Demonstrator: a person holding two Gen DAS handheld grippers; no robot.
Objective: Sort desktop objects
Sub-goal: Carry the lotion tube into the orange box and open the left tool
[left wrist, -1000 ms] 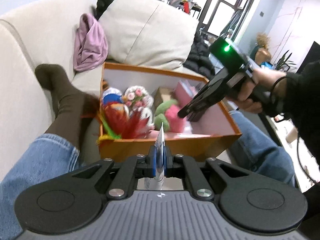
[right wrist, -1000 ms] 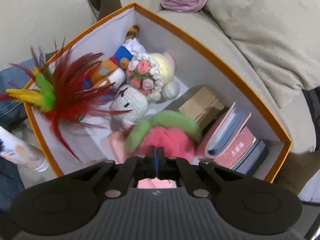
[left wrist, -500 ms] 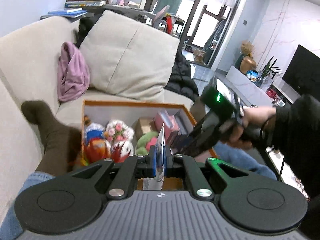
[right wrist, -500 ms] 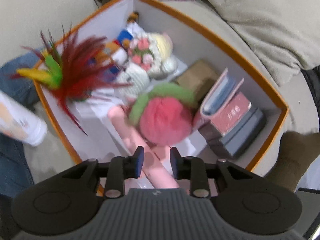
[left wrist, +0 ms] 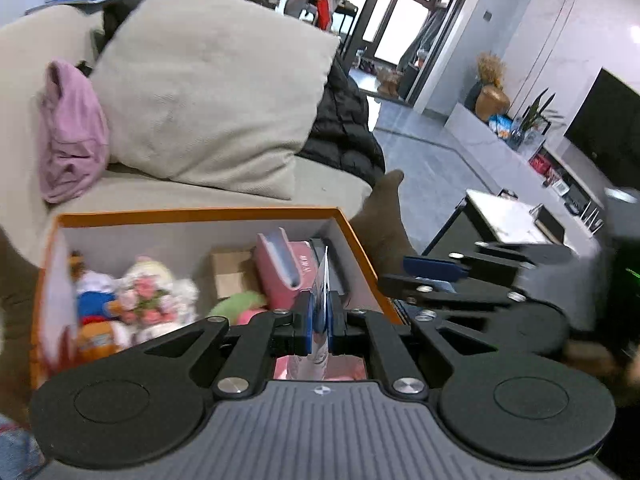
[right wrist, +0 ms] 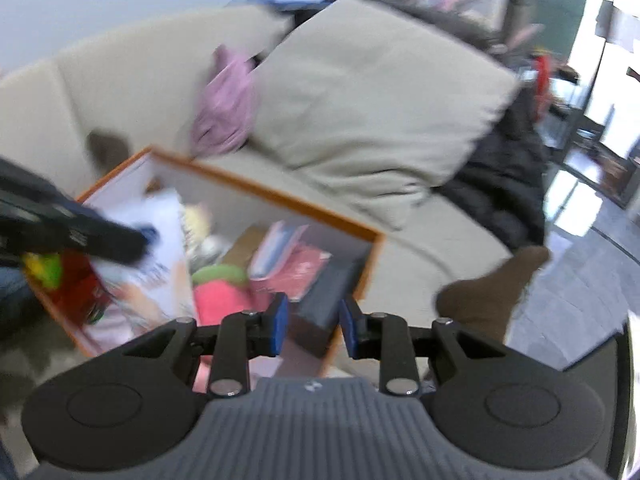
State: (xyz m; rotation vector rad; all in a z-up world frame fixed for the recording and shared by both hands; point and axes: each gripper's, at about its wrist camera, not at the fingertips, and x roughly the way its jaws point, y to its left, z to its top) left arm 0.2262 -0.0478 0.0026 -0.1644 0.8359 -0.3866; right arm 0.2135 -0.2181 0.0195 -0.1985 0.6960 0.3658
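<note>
An orange box (left wrist: 192,214) with white inner walls sits on the sofa and holds plush toys (left wrist: 148,296), a pink and green plush (right wrist: 218,292), a brown carton (left wrist: 230,274) and pink books (left wrist: 280,270). My left gripper (left wrist: 320,322) is shut on a thin white and blue booklet (left wrist: 323,280), held edge-on above the box's near side. The same booklet (right wrist: 160,256) shows in the right wrist view over the box's left part. My right gripper (right wrist: 312,328) is open and empty, above the box's right near corner (right wrist: 368,264).
A large beige cushion (left wrist: 208,92), a pink cloth (left wrist: 72,140) and a black jacket (left wrist: 340,128) lie on the sofa behind the box. A foot in a brown sock (left wrist: 384,216) rests right of the box. A low table (left wrist: 504,220) and TV stand are at right.
My right gripper opened, let go of the pink and green plush into the box, and drew back up to the right. My left gripper lifted slightly with the booklet.
</note>
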